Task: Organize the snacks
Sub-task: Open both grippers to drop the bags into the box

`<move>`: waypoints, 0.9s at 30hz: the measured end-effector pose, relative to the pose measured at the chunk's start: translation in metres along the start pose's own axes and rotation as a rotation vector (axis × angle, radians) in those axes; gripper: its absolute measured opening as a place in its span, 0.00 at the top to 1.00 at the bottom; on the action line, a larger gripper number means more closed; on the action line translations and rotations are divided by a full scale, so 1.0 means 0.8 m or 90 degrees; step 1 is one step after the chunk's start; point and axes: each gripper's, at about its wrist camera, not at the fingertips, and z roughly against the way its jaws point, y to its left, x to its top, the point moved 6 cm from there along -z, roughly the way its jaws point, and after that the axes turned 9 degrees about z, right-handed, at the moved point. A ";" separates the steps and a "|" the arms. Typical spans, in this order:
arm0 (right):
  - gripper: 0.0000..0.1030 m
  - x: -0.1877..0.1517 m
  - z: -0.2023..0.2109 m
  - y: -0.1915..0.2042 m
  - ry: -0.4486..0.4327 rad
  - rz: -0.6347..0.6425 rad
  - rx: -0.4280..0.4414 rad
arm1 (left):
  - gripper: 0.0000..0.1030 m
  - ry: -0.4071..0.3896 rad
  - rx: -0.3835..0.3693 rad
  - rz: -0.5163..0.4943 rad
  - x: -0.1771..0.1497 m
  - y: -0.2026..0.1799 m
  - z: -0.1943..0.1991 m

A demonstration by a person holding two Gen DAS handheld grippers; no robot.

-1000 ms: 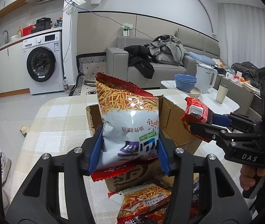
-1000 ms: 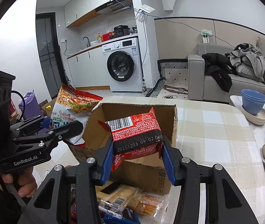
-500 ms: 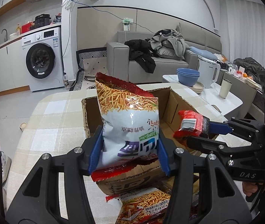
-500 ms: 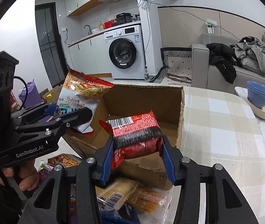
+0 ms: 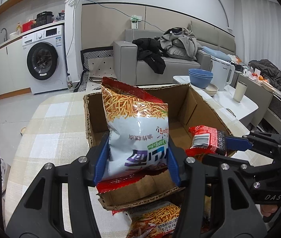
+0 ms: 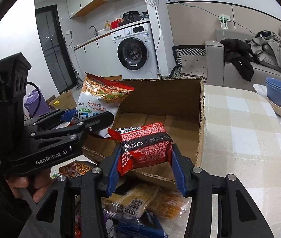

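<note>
- 1 cardboard box (image 5: 197,107) sits open on the checked table (image 5: 47,130), ready for snacks.
- My left gripper (image 5: 138,163) clamps 1 chip bag (image 5: 138,130) upright over the box.
- My right gripper (image 6: 145,163) pinches 1 red noodle pack (image 6: 145,146) above the box floor, ready to drop.

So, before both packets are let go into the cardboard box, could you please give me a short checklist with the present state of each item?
1. Left claw clamped on the chip bag: ok.
2. Right claw clamped on the red packet: ok.
3. Cardboard box open at the top, floor bare: ok.
4. Chip bag above the box opening: ok, by the left wrist view.
5. Red packet above the opening rather than the near wall: cannot tell.
6. The two claws apart from each other: ok.
</note>
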 end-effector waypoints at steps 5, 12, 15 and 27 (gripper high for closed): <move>0.53 -0.003 0.002 0.004 -0.008 0.006 -0.005 | 0.52 0.014 0.003 -0.016 -0.007 -0.007 -0.008; 0.20 -0.003 0.034 0.010 -0.078 0.045 -0.028 | 0.26 0.009 -0.002 -0.035 -0.010 -0.019 0.006; 0.17 -0.007 0.044 0.000 -0.077 0.039 -0.054 | 0.17 -0.005 -0.006 -0.026 -0.010 -0.019 0.022; 0.02 -0.041 0.084 -0.027 -0.072 -0.049 -0.046 | 0.01 0.002 0.005 -0.005 -0.039 0.002 0.091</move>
